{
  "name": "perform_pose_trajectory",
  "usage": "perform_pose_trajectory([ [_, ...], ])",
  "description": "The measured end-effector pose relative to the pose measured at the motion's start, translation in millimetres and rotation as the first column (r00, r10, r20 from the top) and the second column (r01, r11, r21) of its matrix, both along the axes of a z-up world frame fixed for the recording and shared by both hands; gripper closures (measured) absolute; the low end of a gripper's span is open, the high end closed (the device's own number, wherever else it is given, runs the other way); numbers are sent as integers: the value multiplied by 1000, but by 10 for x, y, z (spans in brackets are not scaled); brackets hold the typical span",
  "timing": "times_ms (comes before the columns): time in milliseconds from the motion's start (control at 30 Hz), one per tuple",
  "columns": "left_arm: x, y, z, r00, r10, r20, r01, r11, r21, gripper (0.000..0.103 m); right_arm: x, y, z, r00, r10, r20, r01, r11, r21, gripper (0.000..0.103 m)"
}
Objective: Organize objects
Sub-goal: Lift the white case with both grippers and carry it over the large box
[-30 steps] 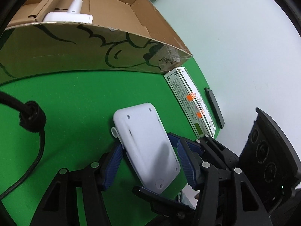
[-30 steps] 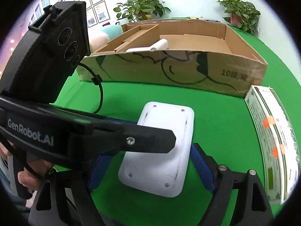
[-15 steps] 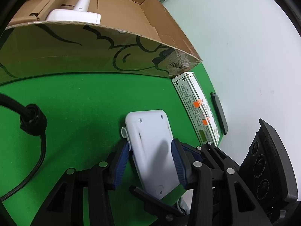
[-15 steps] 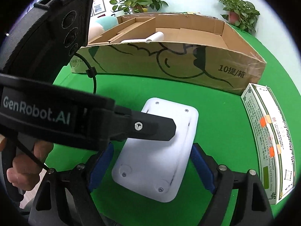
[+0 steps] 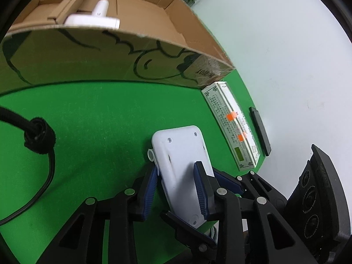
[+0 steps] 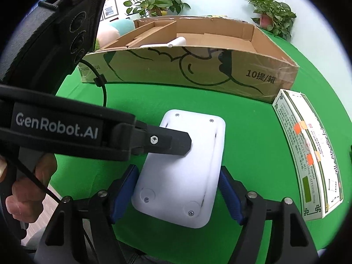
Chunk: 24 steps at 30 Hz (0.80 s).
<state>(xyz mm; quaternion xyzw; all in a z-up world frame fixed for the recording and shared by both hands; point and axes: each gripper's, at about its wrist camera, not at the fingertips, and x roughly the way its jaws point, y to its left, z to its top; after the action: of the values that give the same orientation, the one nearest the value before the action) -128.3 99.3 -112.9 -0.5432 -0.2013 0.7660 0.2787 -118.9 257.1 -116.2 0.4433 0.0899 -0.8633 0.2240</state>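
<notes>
One item only, a white device, already lies inside the cardboard box at 12 o'clock. On the green tabletop the printed carton at 3 o'clock and the white case wait. Left tool has just been closing and now pinches this case; right tool, also narrowing, straddles it without clear contact

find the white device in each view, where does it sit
Left wrist: white device lies lower centre on the green cloth, its near end between the left gripper fingers.
Right wrist: white device is centre, between the right gripper fingers.
Shared landmark: the cardboard box, behind the device in both.
</notes>
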Motion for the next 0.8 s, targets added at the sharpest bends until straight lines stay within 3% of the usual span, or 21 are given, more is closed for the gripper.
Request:
perform_pose_trajectory([
  [167,58,-28,207,998,9,-57,-10,1000,-2,72,43,-14,154,998,-10,-68,9,1000,-13,34],
  [367,83,28,654,989,22,-144,-24,1000,-12,72,75,-63,374,987,-13,-161,8,1000,-29,34],
  [800,-83,-79,1447,947,48,-319,-56,998,-17,73,-157,-235,882,939,-11,-343,-2,999,-38,35],
])
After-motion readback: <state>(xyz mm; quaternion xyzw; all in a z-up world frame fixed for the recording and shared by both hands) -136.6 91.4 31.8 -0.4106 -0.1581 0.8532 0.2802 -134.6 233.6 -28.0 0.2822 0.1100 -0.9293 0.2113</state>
